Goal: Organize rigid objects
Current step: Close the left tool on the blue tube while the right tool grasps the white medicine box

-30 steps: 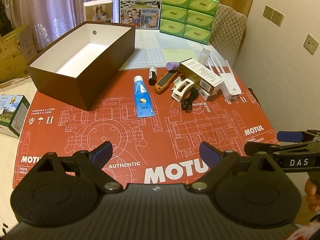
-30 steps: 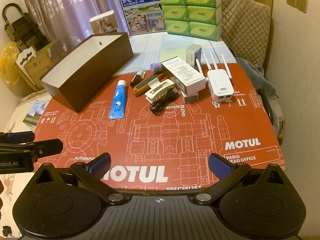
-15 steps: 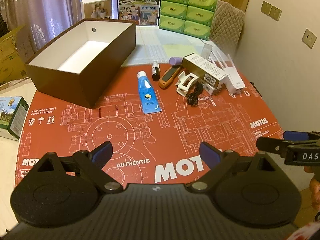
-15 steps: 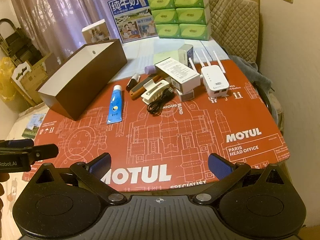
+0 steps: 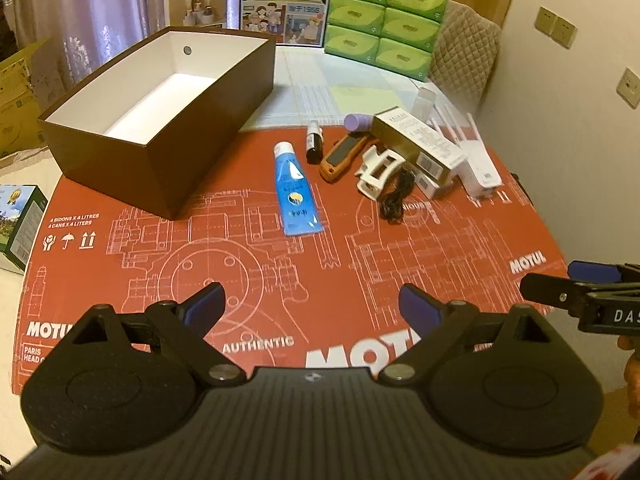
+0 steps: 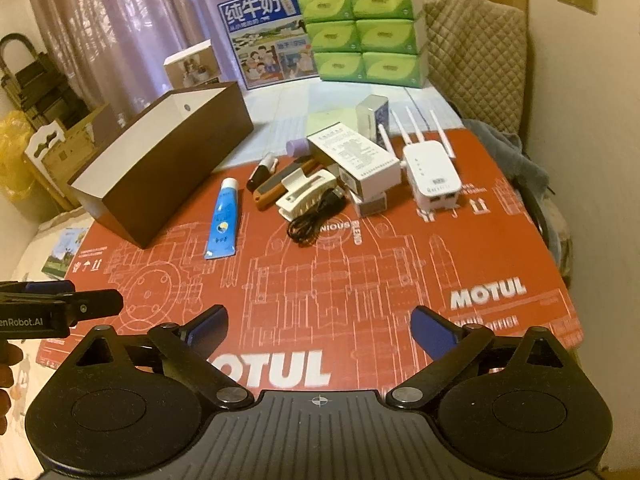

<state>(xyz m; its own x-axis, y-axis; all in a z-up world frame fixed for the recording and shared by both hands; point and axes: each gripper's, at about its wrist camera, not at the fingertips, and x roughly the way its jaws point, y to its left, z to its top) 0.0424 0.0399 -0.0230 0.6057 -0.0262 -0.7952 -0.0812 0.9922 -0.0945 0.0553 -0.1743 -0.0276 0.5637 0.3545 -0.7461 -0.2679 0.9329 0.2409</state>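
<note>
Both grippers hover over the near part of a red printed mat [image 5: 248, 264]. My left gripper [image 5: 312, 300] is open and holds nothing. The jaws of my right gripper [image 6: 320, 322] are closing, with nothing between them. An open brown box [image 5: 112, 168] with a white inside stands at the left. Right of it lie a blue tube [image 5: 296, 192], a small black bottle [image 5: 314, 142], an orange-black tool [image 5: 342, 154], a white clip [image 5: 376, 168], a black cable [image 5: 396, 200], a printed carton [image 5: 416, 142] and a white router [image 5: 478, 168].
Green tissue packs [image 6: 364, 32], a blue milk carton box [image 6: 268, 36] and a small photo box [image 6: 192, 64] stand at the table's back. A padded chair [image 6: 476, 64] and a wall are on the right. Cartons [image 5: 20, 96] sit on the floor to the left.
The left gripper has moved a little forward and down towards the mat. The right gripper's fingers stand slightly closer together than before.
</note>
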